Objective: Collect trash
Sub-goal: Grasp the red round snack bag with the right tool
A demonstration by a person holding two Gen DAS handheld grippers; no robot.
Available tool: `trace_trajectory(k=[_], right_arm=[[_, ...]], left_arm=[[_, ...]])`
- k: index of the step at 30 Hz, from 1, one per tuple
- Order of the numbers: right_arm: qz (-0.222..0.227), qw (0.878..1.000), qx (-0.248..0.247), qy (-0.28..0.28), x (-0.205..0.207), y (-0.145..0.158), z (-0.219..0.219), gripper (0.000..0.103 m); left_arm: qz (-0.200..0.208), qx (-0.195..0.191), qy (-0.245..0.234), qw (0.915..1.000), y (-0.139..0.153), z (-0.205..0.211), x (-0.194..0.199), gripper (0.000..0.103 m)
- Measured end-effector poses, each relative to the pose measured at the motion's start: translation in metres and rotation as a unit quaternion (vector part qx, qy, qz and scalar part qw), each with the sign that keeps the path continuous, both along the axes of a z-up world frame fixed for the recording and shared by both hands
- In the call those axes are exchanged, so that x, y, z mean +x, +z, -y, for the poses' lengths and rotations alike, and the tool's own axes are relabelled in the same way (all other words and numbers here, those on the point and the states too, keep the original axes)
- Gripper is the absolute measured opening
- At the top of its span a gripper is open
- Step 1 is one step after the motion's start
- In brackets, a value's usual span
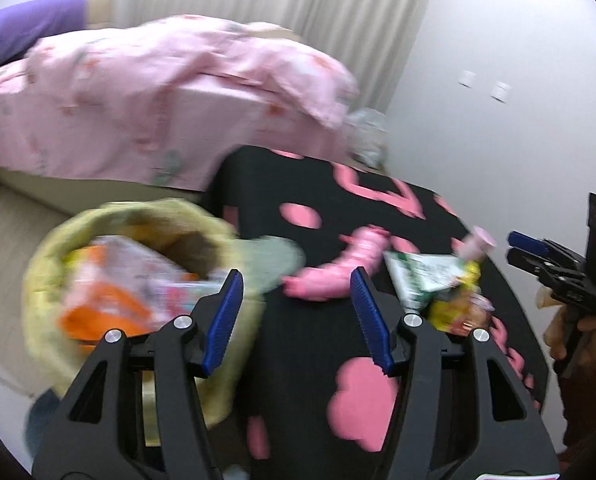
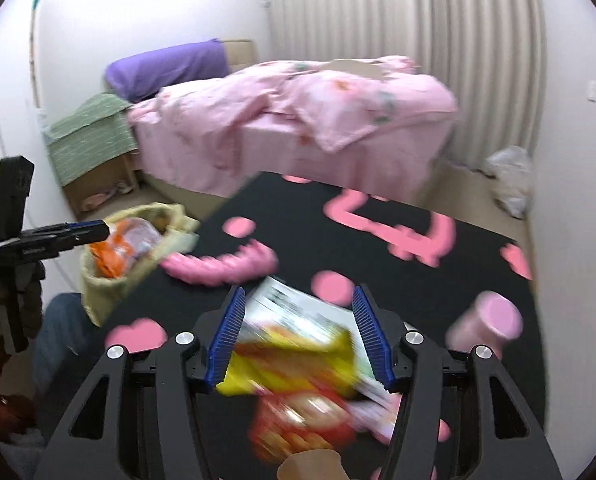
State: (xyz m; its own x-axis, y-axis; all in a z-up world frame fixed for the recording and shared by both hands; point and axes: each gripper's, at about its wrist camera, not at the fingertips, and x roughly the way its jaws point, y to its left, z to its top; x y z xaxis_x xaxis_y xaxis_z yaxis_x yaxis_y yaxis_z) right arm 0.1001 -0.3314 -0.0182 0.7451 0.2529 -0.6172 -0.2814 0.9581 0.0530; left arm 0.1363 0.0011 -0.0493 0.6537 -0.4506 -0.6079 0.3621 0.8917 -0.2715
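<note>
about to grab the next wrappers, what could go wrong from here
1. The right gripper is open over a heap: a yellow snack bag lies on a white-green packet, with a red wrapper beneath. Closing could catch only one and scatter the rest.
2. The pink bottle lies on its side close by and might get knocked and roll.
3. The yellow basket already looks heaped with wrappers, so further trash may spill out.

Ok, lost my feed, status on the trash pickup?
Left gripper open, empty. Right gripper open over yellow snack wrapper. Trash basket part filled. Pink plush beside the pile.
</note>
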Motion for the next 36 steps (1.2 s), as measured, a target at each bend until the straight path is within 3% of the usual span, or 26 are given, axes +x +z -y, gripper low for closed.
trace_trajectory(k=[5,14,19,28,32,36], right_arm=[[-0.018,0.999,-0.037,-0.035,-0.030,-0.020,0.036,0.053],[-0.048,0.995,-0.011,-0.090,-0.062,-0.058,0.071,0.053],[-0.046,0.995,0.014,-0.089,-0.073,-0.063,0.074,0.053],[-0.052,0.998,-0.009,-0.026,-0.065,-0.075,0.034,0.053],[-0.048,0.999,-0.009,-0.003,-0.049,-0.075,0.018,0.053],[-0.049,0.999,-0.018,0.006,-0.022,-0.079,0.010,0.053]], left_arm=[[0.000,0.029,-0.091,0.9954,-0.008,0.067,-0.005,0.053],[-0.011,0.066,-0.184,0.9807,-0.029,0.154,0.003,0.053],[0.006,0.105,-0.192,0.9758,-0.037,0.184,0.008,0.053],[0.012,0.086,-0.187,0.9786,-0.023,0.175,0.004,0.053],[0.005,0.081,-0.154,0.9848,-0.021,0.157,0.004,0.053],[-0.019,0.040,-0.119,0.9919,-0.022,0.133,0.009,0.053]])
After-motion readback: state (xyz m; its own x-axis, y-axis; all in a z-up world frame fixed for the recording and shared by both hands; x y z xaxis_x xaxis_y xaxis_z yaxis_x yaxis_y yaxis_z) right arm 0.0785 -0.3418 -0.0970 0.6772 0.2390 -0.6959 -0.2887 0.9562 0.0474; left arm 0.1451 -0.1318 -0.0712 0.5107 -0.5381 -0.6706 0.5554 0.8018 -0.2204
